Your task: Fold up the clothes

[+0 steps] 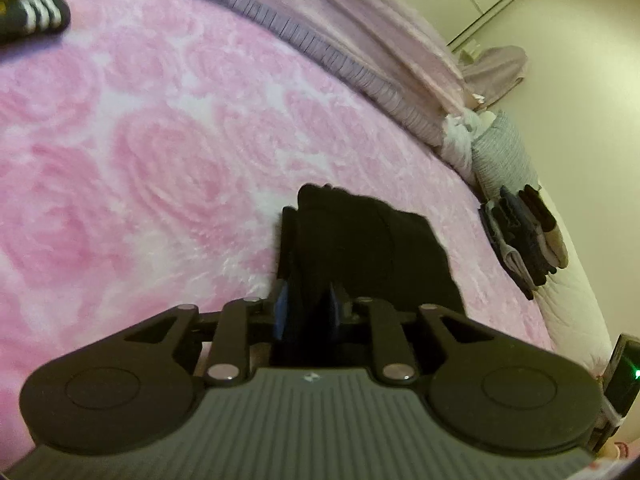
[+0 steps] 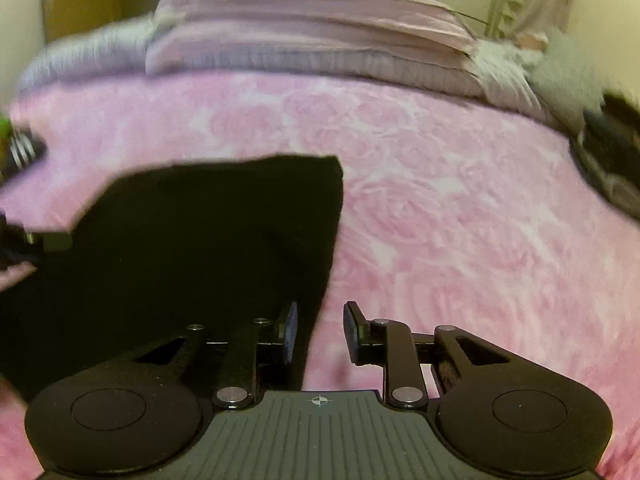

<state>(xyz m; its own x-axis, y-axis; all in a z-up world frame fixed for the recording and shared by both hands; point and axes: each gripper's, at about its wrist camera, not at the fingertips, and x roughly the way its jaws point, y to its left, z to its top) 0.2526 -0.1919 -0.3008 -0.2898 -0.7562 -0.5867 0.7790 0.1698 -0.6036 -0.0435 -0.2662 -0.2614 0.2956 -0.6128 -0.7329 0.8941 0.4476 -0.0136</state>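
- Black fabric, one dark garment (image 1: 372, 248), lies on the bed's pink rose-patterned blanket (image 1: 152, 152), and both grippers work at it.
- Left gripper (image 1: 307, 312): tilted downward toward the bed, its two blue-padded fingers (image 1: 282, 312) drawn close together with a fold of the dark garment bunched between them; it is clenched on that cloth. The rest of the garment spreads forward and to the right of its fingertips.
- Right gripper (image 2: 320, 330): also pointed down at the bed, its two fingers standing apart. The garment's (image 2: 192, 248) right edge runs down into the gap beside the left finger (image 2: 291, 330), while the right finger stands over bare blanket (image 2: 460, 208); the pads do not press the cloth, so this gripper is released.
- From the right wrist view the garment fills the space ahead and to the left of the gripper, and the left gripper's tip (image 2: 56, 240) shows at the cloth's far left edge.
- One stack of folded clothes (image 1: 524, 236) sits far to the right of the left gripper, at the bed's edge.
- One striped dark-and-white item (image 1: 36, 12) lies far ahead to the left; its kind is too blurred to tell.
- One pile of folded lilac bedding (image 2: 304, 28) runs across the far side of the bed, ahead of both grippers.
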